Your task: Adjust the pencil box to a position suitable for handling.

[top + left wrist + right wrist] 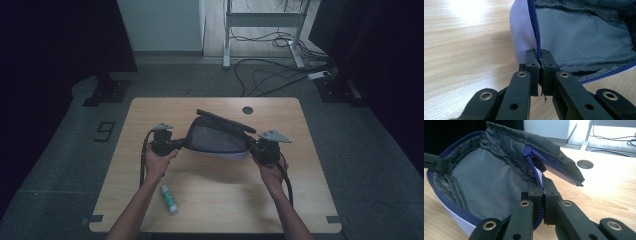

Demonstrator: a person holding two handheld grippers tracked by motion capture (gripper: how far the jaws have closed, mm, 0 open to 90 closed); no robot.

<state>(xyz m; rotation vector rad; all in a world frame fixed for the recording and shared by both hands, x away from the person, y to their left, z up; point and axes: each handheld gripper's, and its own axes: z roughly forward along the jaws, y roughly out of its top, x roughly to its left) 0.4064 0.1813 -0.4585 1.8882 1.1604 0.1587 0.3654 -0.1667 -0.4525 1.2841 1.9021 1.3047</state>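
A grey fabric pouch [217, 138] with a blue zipper lies unzipped in the middle of the wooden table [150, 112]. Its dark flap stands up and its grey lining [584, 37] shows. My left gripper [181, 144] is shut on the pouch's left rim, with the zipper tape [537, 37] pinched between the jaws [538, 61]. My right gripper [251, 144] is shut on the right rim beside the blue zipper [534, 171], near the round blue slider [526, 151]. The pouch [486, 182] hangs stretched between the two grippers, its inside looks bare.
A white and green tube [169, 199] lies near the table's front edge, beside the left forearm. A round cable hole [247, 110] sits at the back of the table. Cables [280, 75] and a desk frame [227, 35] are on the floor beyond.
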